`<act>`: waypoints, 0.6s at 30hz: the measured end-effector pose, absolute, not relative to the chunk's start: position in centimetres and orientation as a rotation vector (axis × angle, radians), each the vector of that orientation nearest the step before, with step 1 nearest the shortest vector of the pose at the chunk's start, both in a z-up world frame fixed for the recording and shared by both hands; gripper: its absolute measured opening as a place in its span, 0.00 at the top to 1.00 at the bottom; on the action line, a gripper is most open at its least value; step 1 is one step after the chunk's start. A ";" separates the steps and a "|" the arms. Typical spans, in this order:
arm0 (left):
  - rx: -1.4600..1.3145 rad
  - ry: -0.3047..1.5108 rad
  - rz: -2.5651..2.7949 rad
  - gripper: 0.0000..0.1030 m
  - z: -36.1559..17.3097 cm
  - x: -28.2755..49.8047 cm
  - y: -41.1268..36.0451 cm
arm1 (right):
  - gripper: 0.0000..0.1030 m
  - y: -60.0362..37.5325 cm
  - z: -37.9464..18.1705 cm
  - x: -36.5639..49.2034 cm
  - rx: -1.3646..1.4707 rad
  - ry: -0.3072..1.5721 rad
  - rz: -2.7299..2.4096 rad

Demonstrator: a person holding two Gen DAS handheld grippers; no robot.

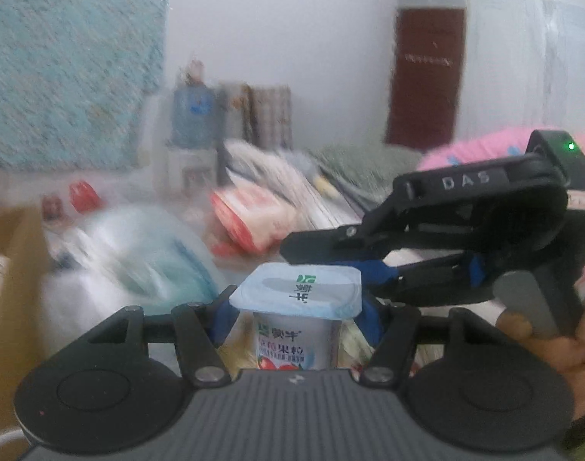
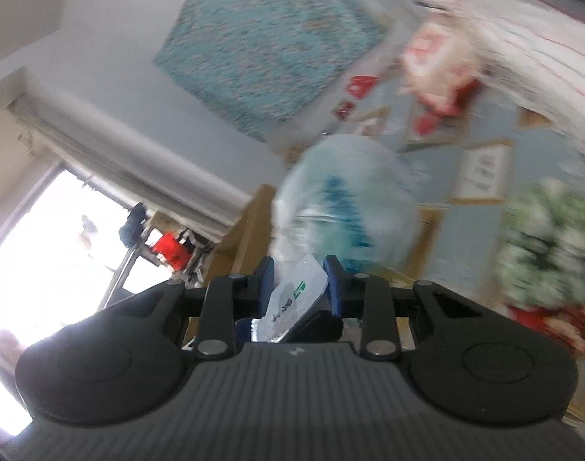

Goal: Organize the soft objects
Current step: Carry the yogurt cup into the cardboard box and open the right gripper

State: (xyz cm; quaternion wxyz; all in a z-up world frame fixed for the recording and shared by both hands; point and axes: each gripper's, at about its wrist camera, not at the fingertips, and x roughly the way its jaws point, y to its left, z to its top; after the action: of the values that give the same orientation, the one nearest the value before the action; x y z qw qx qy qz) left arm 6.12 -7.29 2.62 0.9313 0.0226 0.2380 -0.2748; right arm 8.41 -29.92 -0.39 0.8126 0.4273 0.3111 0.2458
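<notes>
A white yogurt cup with strawberry print and a pale blue foil lid stands upright between the blue pads of my left gripper, which is shut on its body. My right gripper reaches in from the right, and its fingers pinch the lid's right edge. In the right wrist view the foil lid sits tilted between the blue pads of my right gripper, pressed from both sides. The cup below it is mostly hidden there. Both views are blurred.
A clear plastic bag with blue print lies behind the cup. Nearby lie a red and white pack and a stack of papers. A cardboard box stands at the left. A pink sleeve and a hand hold the right gripper.
</notes>
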 end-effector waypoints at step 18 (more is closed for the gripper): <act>-0.118 0.546 -0.041 0.42 8.9 8.8 10.4 | 0.71 -7.5 8.4 20.5 0.615 0.911 0.983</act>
State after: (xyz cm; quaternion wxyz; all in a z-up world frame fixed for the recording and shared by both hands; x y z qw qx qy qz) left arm 8.81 10.40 8.93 0.9611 -0.0582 0.2694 -0.0202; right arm 20.50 -7.45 8.43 0.7402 0.2803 0.4155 0.4481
